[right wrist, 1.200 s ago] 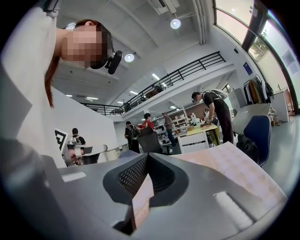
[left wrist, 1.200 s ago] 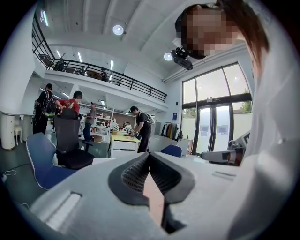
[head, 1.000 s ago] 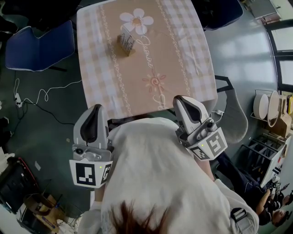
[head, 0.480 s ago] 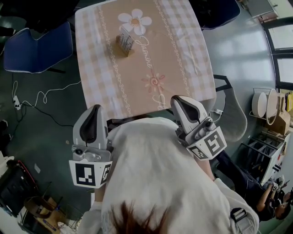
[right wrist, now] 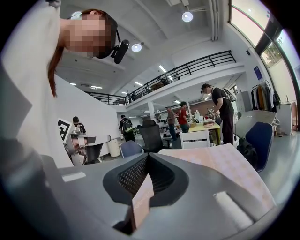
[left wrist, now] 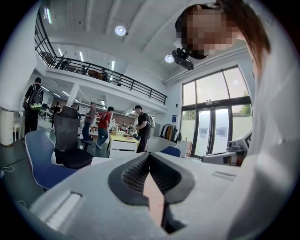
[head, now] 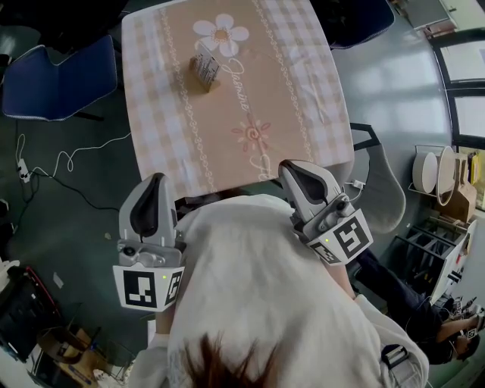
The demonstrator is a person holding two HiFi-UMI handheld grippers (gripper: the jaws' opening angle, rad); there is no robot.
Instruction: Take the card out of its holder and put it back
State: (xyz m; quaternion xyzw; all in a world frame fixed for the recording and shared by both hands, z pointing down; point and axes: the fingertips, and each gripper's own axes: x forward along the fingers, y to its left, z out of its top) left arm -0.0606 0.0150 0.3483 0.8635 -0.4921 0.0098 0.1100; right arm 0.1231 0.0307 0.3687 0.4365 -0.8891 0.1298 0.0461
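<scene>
A small wooden holder with a card (head: pixel 203 70) standing in it sits at the far side of the table (head: pixel 303 114), beside a flower print on the checked cloth. Both grippers hang short of the table's near edge, close to the person's body. My left gripper (head: pixel 154 180) (left wrist: pixel 149 154) is shut, its jaws meeting at the tips with nothing between them. The right gripper (head: pixel 286 167) (right wrist: pixel 147 156) is shut and empty too, just over the near right corner of the cloth. The holder shows in neither gripper view.
One blue chair (head: pixel 53 79) stands left of the table, another (head: pixel 364 19) at the far right, and a grey chair (head: pixel 383 193) by the near right corner. A white cable (head: pixel 68 163) lies on the floor at the left. Shelves with dishes (head: pixel 447 182) line the right edge.
The right gripper has rolled a little and drifted slightly left. The left gripper has kept still, and the holder has not moved on the table.
</scene>
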